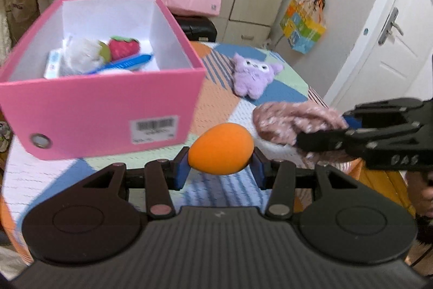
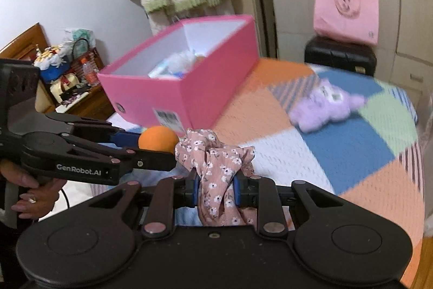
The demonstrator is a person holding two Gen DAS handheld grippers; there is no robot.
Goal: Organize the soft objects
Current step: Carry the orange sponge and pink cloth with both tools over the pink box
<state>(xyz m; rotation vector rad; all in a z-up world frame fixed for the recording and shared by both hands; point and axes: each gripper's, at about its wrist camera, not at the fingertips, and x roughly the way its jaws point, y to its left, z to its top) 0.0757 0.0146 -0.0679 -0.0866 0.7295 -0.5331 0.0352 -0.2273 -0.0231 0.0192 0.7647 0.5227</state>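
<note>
The left gripper point(image 1: 220, 170) pinches a smooth orange egg-shaped foam sponge point(image 1: 220, 149) between its blue pads, and the right gripper point(image 2: 216, 188) is clamped on a bunched pink floral fabric scrunchie point(image 2: 216, 161). Both hang over the patchwork knitted bed cover point(image 2: 338, 142), near the front corner of the open pink cardboard box point(image 1: 108, 104), which sits toward the cover's left edge and already holds soft items. A fluffy lilac plush toy point(image 1: 253, 76) lies toward the cover's far edge. Each load should probably clear the box rim and be let go well inside, one hand at a time to avoid crowding.
</note>
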